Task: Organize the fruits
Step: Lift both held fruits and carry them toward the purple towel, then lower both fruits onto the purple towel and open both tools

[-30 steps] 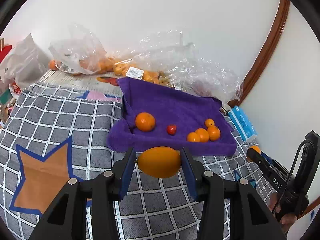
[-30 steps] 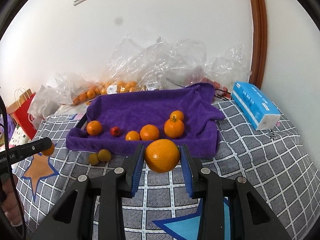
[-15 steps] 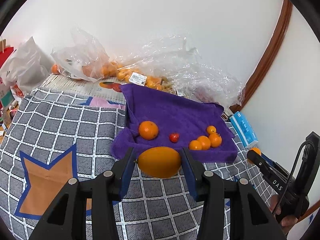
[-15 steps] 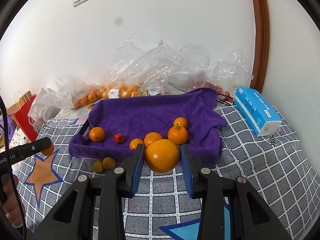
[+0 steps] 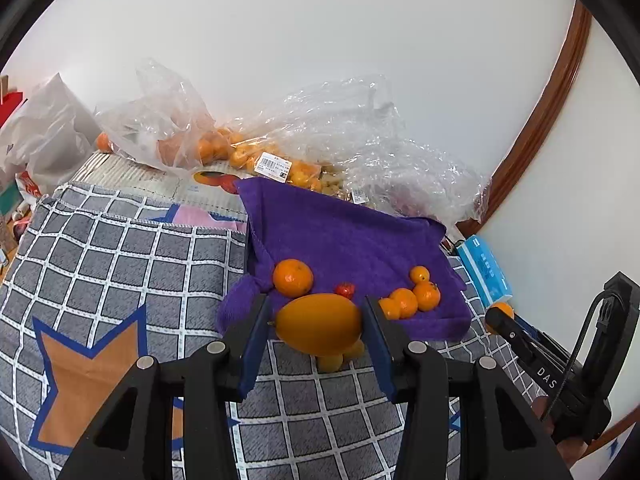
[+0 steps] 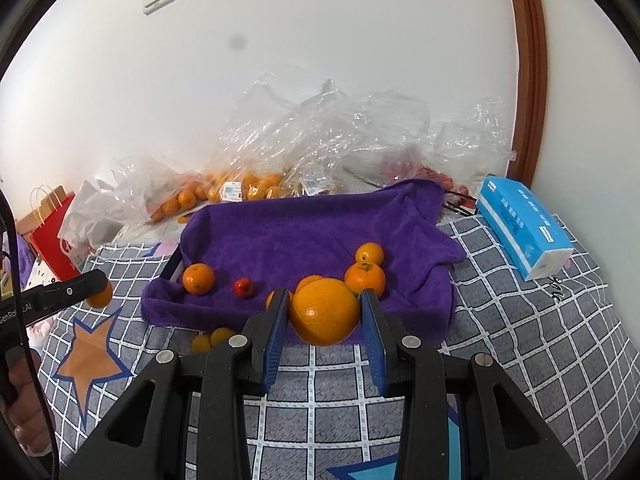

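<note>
My left gripper [image 5: 316,320] is shut on an oval orange-yellow fruit [image 5: 319,323], held above the near edge of a tray lined with a purple towel [image 5: 352,236]. The right gripper [image 6: 325,312] is shut on a round orange [image 6: 325,312] just before the same tray [image 6: 304,236]. On the towel lie an orange [image 5: 293,277], a small red fruit [image 5: 345,289] and several small oranges [image 5: 416,296]. Two small yellow fruits [image 6: 212,340] rest on the cloth in front of the tray. The right gripper's tip, with its orange, shows at the right edge [image 5: 502,314] of the left wrist view.
A grey checked cloth [image 6: 540,340] with star patches covers the surface. Clear plastic bags of oranges [image 5: 192,140] lie behind the tray by the white wall. A blue tissue pack [image 6: 524,226] sits at the right. Paper bags [image 6: 52,228] stand at the far left.
Both grippers have drawn closer to the tray's near edge with their fruit; the fruits now overlap the towel's rim in each view. Neither grip has changed.
</note>
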`<state>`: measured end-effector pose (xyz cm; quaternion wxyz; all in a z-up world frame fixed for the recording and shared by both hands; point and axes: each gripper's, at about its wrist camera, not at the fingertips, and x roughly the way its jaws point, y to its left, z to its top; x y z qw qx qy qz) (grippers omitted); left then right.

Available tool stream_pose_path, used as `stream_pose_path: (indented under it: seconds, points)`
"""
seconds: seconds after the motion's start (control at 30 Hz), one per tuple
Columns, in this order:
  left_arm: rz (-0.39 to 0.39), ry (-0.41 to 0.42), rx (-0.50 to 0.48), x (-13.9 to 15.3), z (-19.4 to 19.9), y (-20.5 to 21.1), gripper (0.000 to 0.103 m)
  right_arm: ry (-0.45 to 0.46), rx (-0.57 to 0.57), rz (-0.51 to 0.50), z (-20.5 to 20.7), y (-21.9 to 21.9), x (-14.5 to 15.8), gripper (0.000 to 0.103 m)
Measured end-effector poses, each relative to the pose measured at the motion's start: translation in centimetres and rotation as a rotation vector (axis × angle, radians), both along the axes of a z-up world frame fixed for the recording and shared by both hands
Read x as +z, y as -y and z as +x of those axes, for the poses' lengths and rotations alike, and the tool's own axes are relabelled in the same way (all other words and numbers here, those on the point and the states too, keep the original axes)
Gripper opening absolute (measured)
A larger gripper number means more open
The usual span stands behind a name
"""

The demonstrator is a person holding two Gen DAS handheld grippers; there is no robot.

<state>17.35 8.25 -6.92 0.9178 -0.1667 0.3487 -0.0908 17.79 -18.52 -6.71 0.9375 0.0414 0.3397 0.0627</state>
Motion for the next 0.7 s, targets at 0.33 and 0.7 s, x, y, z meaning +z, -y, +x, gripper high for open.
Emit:
stream_pose_path:
  seconds: [0.33, 0.7]
  points:
    - [-0.008, -0.005, -0.018, 0.0, 2.2, 0.2, 0.044, -0.015, 0.000, 0.004, 2.0, -0.5, -0.2, 0.036]
    - [-0.018, -0.037, -0.035, -1.2, 4.8, 0.2, 0.044, -0.043, -0.004, 0.000, 4.7, -1.2, -1.7, 0.036]
